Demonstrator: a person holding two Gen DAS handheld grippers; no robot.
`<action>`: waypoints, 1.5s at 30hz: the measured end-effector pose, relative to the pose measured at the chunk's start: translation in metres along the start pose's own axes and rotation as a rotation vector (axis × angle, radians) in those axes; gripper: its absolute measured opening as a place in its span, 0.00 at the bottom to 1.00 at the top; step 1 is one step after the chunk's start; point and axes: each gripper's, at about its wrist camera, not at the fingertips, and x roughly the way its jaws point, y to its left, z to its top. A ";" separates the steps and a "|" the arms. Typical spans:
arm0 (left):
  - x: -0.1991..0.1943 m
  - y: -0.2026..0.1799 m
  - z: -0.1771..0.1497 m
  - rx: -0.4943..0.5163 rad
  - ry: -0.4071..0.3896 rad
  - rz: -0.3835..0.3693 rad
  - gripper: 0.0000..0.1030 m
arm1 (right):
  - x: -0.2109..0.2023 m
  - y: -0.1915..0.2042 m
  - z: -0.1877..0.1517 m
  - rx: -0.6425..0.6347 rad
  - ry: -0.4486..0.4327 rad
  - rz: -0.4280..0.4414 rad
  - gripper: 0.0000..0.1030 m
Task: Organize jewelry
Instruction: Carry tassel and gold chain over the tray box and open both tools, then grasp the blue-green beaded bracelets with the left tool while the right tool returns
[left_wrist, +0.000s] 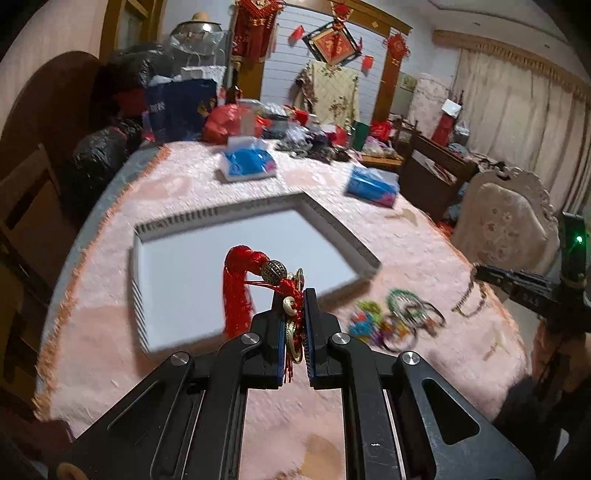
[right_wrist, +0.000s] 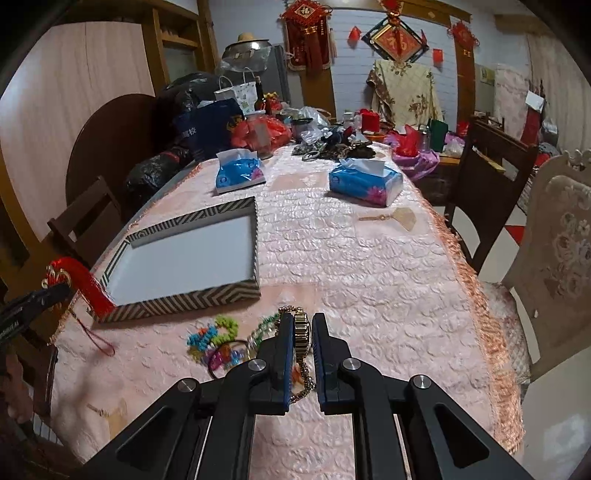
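Left view is blurred, beads (left_wrist: 391, 321) hard to read. Left gripper (left_wrist: 294, 295) clamps red tassel charm (left_wrist: 240, 284) over tray (right_wrist: 192, 243). Right gripper (right_wrist: 300, 319) holds gold watch (right_wrist: 301, 330), fingers narrow, w/ bead bracelets (right_wrist: 214, 339) just beside.

Ahead-left of your right jaws sits the tray (right_wrist: 184, 254) on the surface (right_wrist: 369, 266); beads (right_wrist: 218, 341) lie just left, tissue packs (right_wrist: 364, 182) far ahead.
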 end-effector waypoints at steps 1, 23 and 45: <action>0.003 0.004 0.007 -0.004 -0.004 0.007 0.07 | 0.003 0.003 0.005 -0.005 0.002 0.002 0.09; 0.126 0.084 0.001 -0.148 0.132 0.148 0.07 | 0.153 0.089 0.065 0.016 0.115 0.197 0.09; 0.091 0.033 -0.015 -0.079 0.091 0.051 0.41 | 0.098 0.023 0.038 0.037 0.105 0.045 0.33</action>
